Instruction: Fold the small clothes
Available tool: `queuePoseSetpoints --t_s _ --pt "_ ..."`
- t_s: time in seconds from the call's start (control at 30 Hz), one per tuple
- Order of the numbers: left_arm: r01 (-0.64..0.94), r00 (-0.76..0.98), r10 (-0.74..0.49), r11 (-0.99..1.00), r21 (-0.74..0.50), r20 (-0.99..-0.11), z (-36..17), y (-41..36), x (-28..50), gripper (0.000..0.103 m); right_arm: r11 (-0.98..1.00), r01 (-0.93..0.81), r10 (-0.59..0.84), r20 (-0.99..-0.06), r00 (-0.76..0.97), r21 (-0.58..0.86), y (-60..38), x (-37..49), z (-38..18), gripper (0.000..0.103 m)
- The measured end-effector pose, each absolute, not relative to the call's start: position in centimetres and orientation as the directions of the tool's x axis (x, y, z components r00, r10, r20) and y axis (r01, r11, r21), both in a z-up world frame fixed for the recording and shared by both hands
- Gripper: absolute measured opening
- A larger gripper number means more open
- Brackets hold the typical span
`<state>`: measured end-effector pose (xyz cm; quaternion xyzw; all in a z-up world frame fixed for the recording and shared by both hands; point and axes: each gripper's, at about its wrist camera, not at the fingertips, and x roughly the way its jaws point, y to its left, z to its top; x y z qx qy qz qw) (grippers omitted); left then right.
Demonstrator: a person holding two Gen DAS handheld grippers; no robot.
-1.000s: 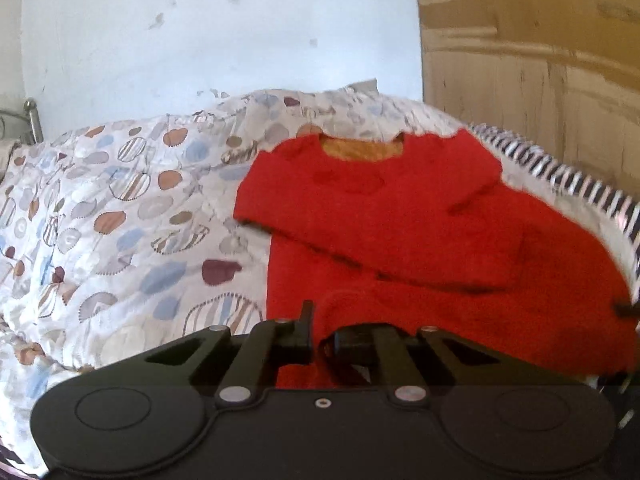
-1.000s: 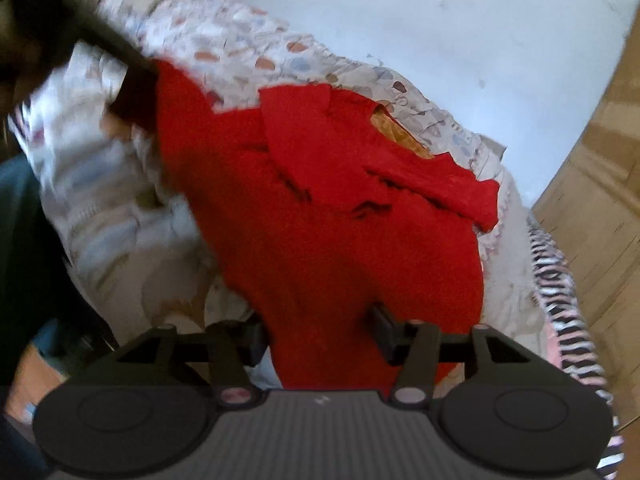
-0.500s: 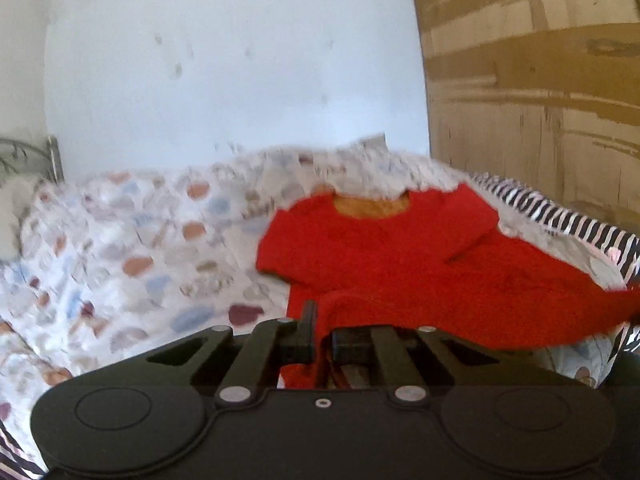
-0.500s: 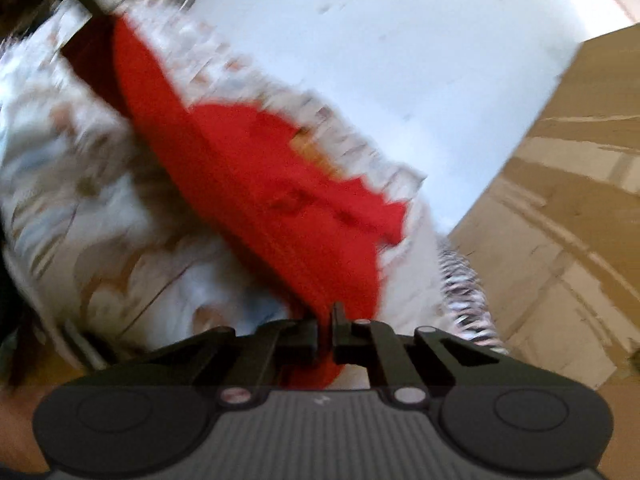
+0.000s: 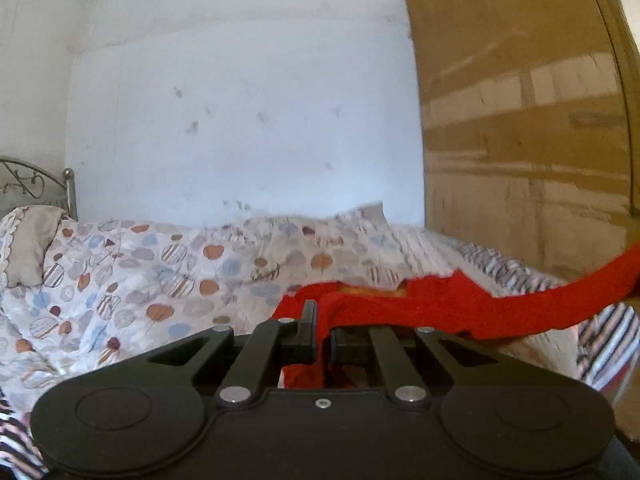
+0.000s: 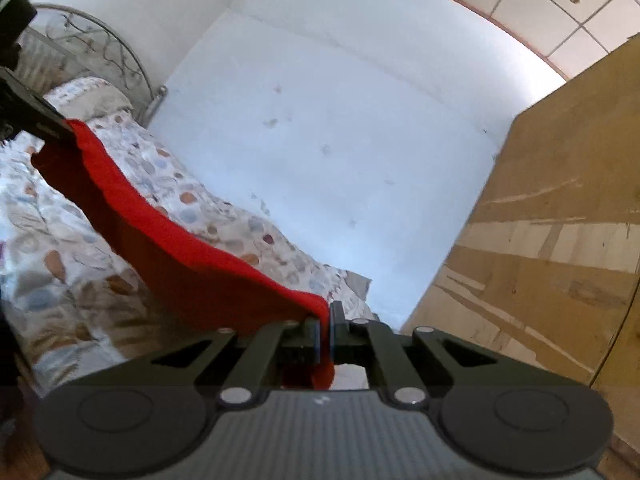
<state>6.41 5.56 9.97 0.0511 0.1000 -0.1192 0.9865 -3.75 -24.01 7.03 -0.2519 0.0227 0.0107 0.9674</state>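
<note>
Left gripper (image 5: 323, 334): jaws closed tight on a bunched edge of the red sweater (image 5: 460, 312), with cloth spilling down between the fingers.
Right gripper (image 6: 329, 328): jaws pinched shut on the other end of the same sweater (image 6: 172, 248); they have just been closing, and red cloth sits between them and hangs below.
Sweater, place: stretched as a band between the two grippers; in the left wrist view it rises to the right edge of the frame, and its far part seems to rest on the bed near an orange patch at the collar.
Sweater, edges: in the right wrist view the upper edge runs in a sagging line up to the left gripper's dark finger (image 6: 48, 128) at the far left.
Bed: a duvet (image 5: 160, 280) with round spots lies under the sweater; a striped sheet (image 5: 600, 344) shows at its right side.
Open room: the duvet left of the sweater lies bare as far as the pillow (image 5: 28, 248); above it stands a plain white wall (image 5: 248, 120).
Limits: a brown wooden wardrobe (image 5: 520, 120) closes the right side just beside the bed; a metal headboard (image 6: 100, 52) closes the far left.
Cut off: the sweater's right end leaves the left wrist view, and the gripper body covers its lower part.
Hard to tell: the sleeves and the hem cannot be told apart in the blurred cloth; how much of it still touches the duvet is unclear.
</note>
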Motion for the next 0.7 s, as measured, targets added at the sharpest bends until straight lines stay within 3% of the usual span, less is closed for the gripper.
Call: queuePoseSetpoints --t_s 0.3,0.5,0.7 --pt "0.286 0.93 -0.246 0.95 0.121 -0.272 12.0 5.9 4.0 0.005 0.905 -0.064 0.035 -0.076 0.997 -0.421 -24.7 -5.5 9.9 0.004" --pt "0.299 0.918 -0.259 0.95 0.092 -0.301 13.7 5.3 10.2 0.005 0.968 -0.084 0.061 -0.106 0.993 -0.238 -26.9 0.0 11.4 0.004" --pt "0.313 0.91 -0.259 0.941 0.127 -0.324 16.0 3.1 20.1 0.005 0.966 -0.055 0.046 -0.043 0.998 -0.253 -29.1 8.5 13.3 0.004"
